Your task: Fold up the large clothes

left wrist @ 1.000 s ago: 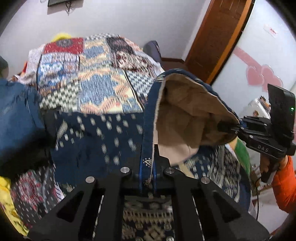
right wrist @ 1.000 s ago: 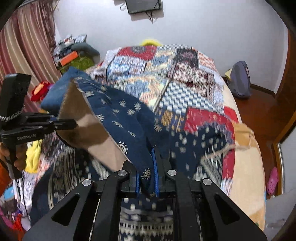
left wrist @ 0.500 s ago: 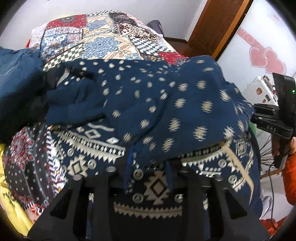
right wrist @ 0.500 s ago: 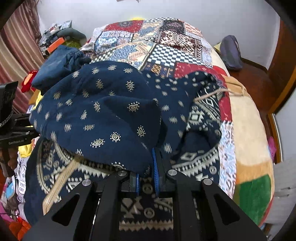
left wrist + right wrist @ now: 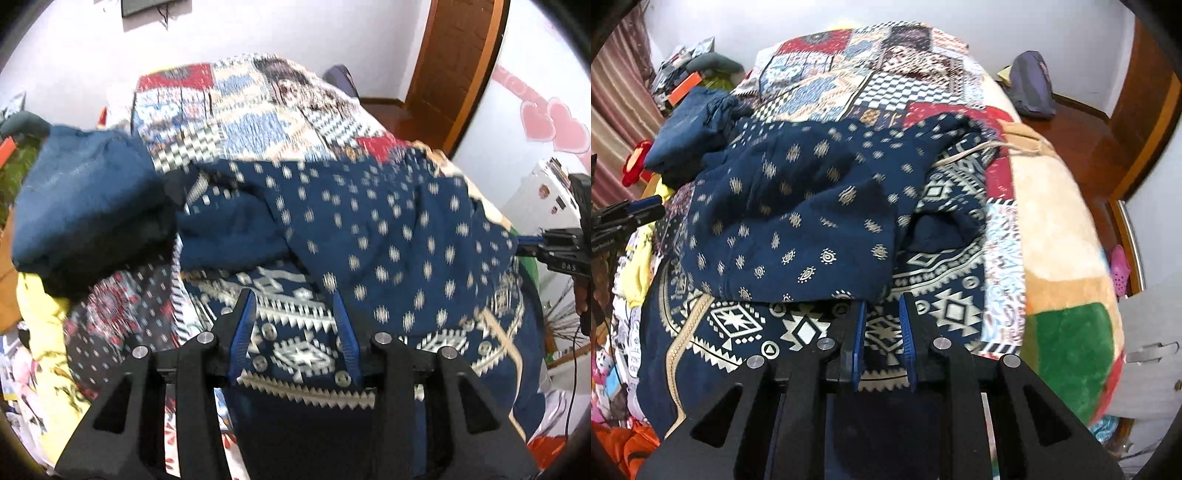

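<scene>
The navy patterned garment (image 5: 812, 206) lies folded over on the bed (image 5: 1060, 229) — both left tongs (image 5: 295, 314) and right tongs (image 5: 882, 314), jaws just opening, hang empty at its near hem.

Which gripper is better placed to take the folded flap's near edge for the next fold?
Right, probably. The right gripper sits open just below the navy dress's flap hem, centred. The left gripper, also open and empty, sits over the patterned border, with the hem by its right finger only.

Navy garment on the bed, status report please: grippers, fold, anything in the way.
Left gripper open, empty. Right gripper just opening, nothing between the jaws. Navy garment folded over, lying on bed. Blue jeans bunched beside it.
</scene>
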Motion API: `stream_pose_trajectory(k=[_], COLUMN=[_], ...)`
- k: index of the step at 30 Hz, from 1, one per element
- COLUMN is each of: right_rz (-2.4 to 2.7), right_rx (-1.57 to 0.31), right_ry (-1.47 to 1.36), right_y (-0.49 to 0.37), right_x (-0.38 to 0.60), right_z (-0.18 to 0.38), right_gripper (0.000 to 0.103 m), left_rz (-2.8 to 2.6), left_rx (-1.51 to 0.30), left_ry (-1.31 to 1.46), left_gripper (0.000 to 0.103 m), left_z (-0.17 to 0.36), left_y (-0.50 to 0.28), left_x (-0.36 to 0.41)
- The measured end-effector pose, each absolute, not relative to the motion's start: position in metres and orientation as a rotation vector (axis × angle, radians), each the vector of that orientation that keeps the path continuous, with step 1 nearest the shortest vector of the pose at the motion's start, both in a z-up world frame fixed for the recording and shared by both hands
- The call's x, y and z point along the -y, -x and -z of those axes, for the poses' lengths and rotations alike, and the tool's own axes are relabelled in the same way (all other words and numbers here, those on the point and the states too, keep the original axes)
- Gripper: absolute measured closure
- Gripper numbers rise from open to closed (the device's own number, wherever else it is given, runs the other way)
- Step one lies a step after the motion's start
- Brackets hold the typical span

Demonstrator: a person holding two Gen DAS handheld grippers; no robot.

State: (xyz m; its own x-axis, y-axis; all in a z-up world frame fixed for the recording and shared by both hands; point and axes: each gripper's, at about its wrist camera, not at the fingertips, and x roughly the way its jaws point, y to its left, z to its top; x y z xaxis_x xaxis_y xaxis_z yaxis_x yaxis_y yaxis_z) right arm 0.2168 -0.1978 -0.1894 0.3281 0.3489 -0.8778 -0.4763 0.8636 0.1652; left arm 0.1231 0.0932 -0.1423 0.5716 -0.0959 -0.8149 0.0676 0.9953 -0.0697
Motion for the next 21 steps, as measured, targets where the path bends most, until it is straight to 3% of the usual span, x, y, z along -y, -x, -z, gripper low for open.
stream_pose_trajectory(k=[5,6,9,10,16,21], right_rz=[-0.538,-0.539,-0.542,-0.54,-0.567,-0.552], right_rx=[-1.044,-1.02,-0.941,-0.908,-0.903,-1.019], right_ry=[0.121,0.12,0.108,0.102,0.077,0.029], right_y=[-0.221,-0.221,-0.223,-0.224,-0.242,-0.256], right_x=[0.202,0.202,0.199,0.197,0.168,0.151], right_z=[0.161,0.154,0.138,0.133,0.141,0.183], right_gripper=[0.086,0.082,0.058,0.054,0.052,0.049], left_rz=[0.108,0.119,0.154,0.167,0.172,0.144], left_rx=[-0.898,-0.892,-0.894,-0.905,-0.975,-1.028], left_ry=[0.024,0.025,0.024,0.018,-0.065,-0.109], left_gripper=[0.058,0.057,0.053,0.053,0.053,0.049], left_z=[0.123,0.121,0.125,0.13,0.162,0.189], left_y=[-0.14,-0.144,-0.157,-0.162,-0.174,-0.171], left_x=[-0.084,-0.079,-0.063,-0.056,-0.024,-0.022])
